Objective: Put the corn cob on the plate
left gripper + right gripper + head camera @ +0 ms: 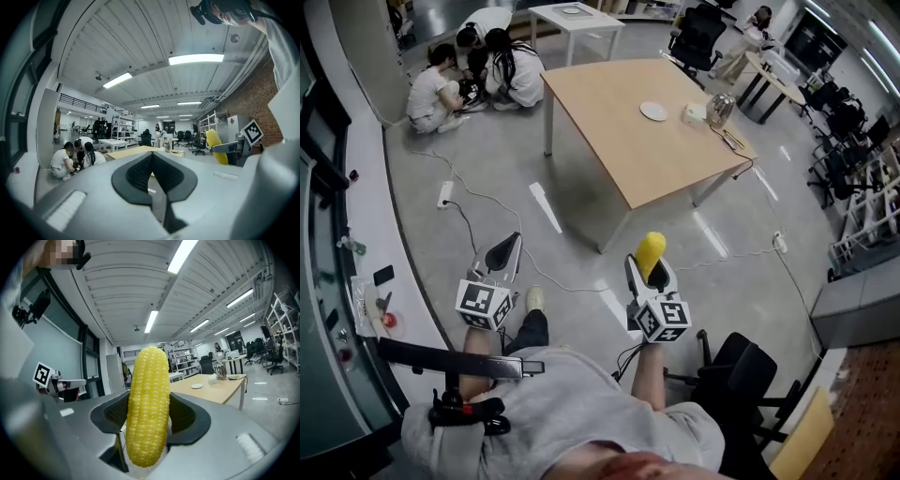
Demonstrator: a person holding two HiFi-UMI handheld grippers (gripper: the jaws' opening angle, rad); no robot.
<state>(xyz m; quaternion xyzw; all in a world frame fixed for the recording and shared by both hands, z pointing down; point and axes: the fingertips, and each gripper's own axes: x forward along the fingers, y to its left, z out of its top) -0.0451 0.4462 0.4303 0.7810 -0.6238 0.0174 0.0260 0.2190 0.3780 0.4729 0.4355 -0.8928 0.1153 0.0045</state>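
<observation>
The right gripper is clamped on the corn cob, which stands upright between its jaws with its top rising above them. It is held over the floor, well apart from the wooden table, on the table's near side. The plate lies on the table, near a small white box and a kettle. The left gripper is also on the table's near side; its jaws are pressed together with nothing between them. Some people crouch on the floor beyond the table's left end.
</observation>
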